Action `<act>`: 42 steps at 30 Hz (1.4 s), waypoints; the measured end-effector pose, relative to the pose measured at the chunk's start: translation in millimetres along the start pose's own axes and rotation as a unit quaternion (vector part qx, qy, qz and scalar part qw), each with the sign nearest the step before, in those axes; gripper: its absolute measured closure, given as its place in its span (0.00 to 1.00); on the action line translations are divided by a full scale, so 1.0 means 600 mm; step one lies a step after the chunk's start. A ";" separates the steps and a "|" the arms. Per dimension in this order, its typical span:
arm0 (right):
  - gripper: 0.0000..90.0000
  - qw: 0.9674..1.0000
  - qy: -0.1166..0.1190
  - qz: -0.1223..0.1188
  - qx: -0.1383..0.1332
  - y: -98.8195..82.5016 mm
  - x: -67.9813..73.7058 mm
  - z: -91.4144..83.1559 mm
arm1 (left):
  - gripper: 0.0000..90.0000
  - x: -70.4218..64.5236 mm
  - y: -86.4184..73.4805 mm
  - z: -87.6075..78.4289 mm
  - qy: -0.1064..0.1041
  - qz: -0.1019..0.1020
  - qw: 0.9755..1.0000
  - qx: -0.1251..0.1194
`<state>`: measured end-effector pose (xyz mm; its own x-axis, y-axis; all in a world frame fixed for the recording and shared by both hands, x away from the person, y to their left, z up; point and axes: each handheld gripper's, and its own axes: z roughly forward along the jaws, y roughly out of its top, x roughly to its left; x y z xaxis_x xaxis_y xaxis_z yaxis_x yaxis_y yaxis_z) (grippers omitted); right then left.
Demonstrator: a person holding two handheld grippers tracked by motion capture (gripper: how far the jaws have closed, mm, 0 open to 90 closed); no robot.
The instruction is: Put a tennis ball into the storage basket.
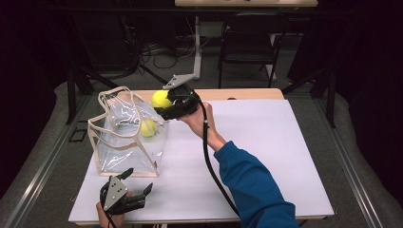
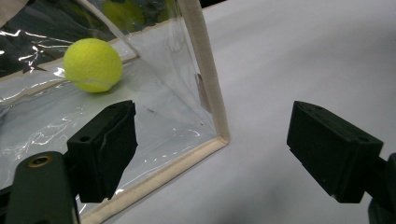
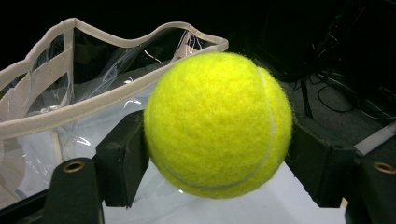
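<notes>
High view: right claw [image 1: 164,105] grips a tennis ball [image 1: 160,99] beside the clear bag [image 1: 124,142]; left claw [image 1: 139,183] gapes wide.

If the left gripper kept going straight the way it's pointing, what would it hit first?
Probably the clear bag: its cream-trimmed lower corner lies just ahead of the open left gripper, nearer one jaw. A tennis ball sits inside, farther back. Depth is hard to judge.

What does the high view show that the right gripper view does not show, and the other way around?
High view alone: the left gripper, open near the table's front edge, a second tennis ball inside the clear bag, and the blue sleeve.
Right gripper view alone: both black pads pressing the held ball's sides, and its white seam.
Shared: the right gripper holding a tennis ball beside the bag's rim.
</notes>
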<state>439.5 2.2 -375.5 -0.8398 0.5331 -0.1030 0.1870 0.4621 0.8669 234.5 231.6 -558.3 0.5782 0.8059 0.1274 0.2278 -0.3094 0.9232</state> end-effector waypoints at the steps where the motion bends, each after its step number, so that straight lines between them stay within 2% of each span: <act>1: 0.29 1.000 0.000 0.000 0.000 0.000 0.000 0.000 | 0.18 0.000 0.000 0.000 -0.002 0.000 1.000 0.001; 6: 0.29 1.000 -0.002 -0.005 0.004 0.005 0.002 0.002 | 0.18 0.001 0.000 0.000 -0.002 0.001 1.000 0.002; 18: 0.29 1.000 -0.008 -0.013 -0.006 0.021 0.007 0.000 | 0.18 0.002 0.000 0.000 -0.003 0.000 1.000 0.001; 25: 0.29 0.999 -0.017 -0.019 -0.023 0.023 0.011 -0.001 | 0.18 0.001 0.001 0.000 -0.003 -0.001 1.000 -0.001; 42: 0.29 0.999 -0.007 -0.031 -0.027 0.048 0.028 0.001 | 0.18 0.001 0.002 -0.001 -0.006 -0.002 1.000 -0.003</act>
<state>431.4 24.8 -352.8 -0.8417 0.5147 -0.1634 0.1074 0.4562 0.8834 234.7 231.9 -557.2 0.5859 0.8016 0.1194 0.2259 -0.3031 0.9258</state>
